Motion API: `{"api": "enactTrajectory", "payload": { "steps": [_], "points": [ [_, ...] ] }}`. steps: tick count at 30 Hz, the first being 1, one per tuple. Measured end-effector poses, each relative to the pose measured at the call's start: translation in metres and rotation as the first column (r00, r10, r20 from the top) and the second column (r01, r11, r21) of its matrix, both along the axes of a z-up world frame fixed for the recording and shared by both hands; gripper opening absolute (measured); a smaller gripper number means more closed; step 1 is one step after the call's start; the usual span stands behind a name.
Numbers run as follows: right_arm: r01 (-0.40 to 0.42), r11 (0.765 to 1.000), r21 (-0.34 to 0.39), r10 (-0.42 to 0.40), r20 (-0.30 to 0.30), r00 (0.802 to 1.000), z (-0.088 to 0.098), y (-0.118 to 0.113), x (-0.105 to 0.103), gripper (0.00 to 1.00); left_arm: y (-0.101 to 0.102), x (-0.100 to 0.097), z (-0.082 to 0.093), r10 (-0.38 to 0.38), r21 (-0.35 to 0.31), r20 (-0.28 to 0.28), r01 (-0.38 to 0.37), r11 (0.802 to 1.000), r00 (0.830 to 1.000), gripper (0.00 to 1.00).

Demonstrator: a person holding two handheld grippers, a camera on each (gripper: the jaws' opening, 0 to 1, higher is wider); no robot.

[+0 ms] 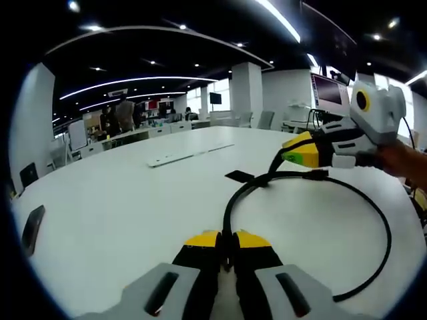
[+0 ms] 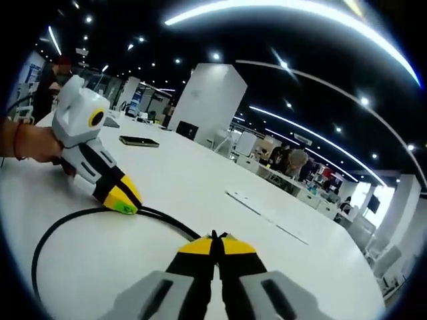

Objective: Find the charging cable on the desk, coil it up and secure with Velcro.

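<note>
A black charging cable (image 1: 385,230) lies in a wide loop on the white desk (image 1: 120,200). My left gripper (image 1: 227,239) is shut on one part of it at the bottom of the left gripper view. A black Velcro tab (image 1: 239,176) sticks out beside the loop's far side. My right gripper (image 1: 293,157) comes in from the right and pinches the cable there, held by a hand. In the right gripper view my right gripper (image 2: 215,244) is shut on the cable (image 2: 40,250), and the left gripper (image 2: 127,200) grips it at the left.
A dark phone (image 1: 32,228) lies near the desk's left edge, also seen as a phone (image 2: 139,141) in the right gripper view. A flat white strip (image 1: 190,155) lies mid-desk. Chairs, monitors and people stand beyond the desk's far edge.
</note>
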State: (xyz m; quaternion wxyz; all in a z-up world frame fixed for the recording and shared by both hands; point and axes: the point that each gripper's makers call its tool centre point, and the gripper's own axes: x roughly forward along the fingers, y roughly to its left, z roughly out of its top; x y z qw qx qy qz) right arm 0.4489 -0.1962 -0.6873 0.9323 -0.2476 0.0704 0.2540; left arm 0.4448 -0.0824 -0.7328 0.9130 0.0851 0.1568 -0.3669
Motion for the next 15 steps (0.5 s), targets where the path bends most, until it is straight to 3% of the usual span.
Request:
{"api": "enactTrajectory", "payload": {
  "steps": [15],
  "points": [
    [0.004,0.999,-0.041,-0.004,0.000,1.000,0.0032,0.0012,0.0042,0.04,-0.0006,-0.0002,0.0004,-0.019,-0.013,0.005,0.019,1.000,1.000,0.08]
  ]
}}
